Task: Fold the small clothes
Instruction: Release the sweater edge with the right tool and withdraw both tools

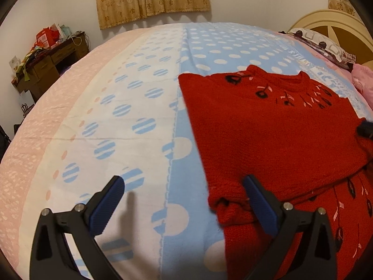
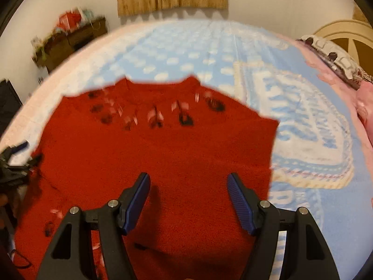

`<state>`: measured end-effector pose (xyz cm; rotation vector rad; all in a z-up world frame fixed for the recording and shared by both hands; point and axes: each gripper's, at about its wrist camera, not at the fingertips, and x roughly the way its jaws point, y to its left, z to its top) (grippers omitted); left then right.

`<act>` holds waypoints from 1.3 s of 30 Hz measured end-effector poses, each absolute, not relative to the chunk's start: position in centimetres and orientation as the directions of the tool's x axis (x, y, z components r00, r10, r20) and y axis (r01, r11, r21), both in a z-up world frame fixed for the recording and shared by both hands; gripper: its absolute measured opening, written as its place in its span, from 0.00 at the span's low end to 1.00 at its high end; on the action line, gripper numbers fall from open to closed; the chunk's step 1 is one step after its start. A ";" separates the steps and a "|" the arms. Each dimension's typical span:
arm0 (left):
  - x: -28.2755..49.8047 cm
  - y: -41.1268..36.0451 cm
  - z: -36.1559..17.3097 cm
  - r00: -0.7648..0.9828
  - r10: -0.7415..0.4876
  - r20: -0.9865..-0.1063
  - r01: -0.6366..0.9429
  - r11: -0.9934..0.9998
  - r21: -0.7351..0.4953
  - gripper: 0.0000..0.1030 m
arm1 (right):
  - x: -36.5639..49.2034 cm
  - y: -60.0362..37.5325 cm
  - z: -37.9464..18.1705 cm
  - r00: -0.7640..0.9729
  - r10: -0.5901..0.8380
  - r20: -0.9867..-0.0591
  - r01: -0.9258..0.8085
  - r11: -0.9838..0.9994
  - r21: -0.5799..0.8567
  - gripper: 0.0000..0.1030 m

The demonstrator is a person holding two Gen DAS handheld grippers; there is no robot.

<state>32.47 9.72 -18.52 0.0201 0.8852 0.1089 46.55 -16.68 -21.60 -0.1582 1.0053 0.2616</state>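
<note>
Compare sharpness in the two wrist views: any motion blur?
Left wrist: sharp, red sweater embroidery and bedspread dots crisp, strong fisheye bulge. Right wrist: motion-blurred, the embroidery and desk clutter smeared; only the right tongs stay sharp.

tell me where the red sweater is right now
The sweater lies flat on the dotted bedspread, filling the right wrist view and sitting right of centre in the left.

Red knitted sweater (image 1: 268, 135) (image 2: 163, 158), fuzzy wool-like texture, round ribbed neckline. Embroidered black and pink flower motifs ring the yoke below the collar; similar motifs run along a lower part near the left wrist view's right edge. Lies flat on the bed, collar pointing away from both cameras. Partly folded: one plain red panel overlaps the embroidered layer beneath.
</note>
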 end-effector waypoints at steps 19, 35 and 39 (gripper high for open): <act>31.6 9.4 -18.0 0.619 0.080 -0.781 -0.100 0.995 0.022 1.00 | 43.4 -18.4 -20.9 0.541 0.119 -0.832 -0.246 0.969 -0.021 0.68; 27.5 7.9 -15.9 0.647 0.054 -0.761 -0.056 0.998 0.022 1.00 | 39.3 -18.7 -18.5 0.590 0.148 -0.794 -0.262 0.965 -0.015 0.70; 25.7 7.7 -14.3 0.685 0.047 -0.727 -0.052 0.999 0.016 1.00 | 37.8 -18.7 -18.0 0.593 0.169 -0.787 -0.260 0.966 0.011 0.70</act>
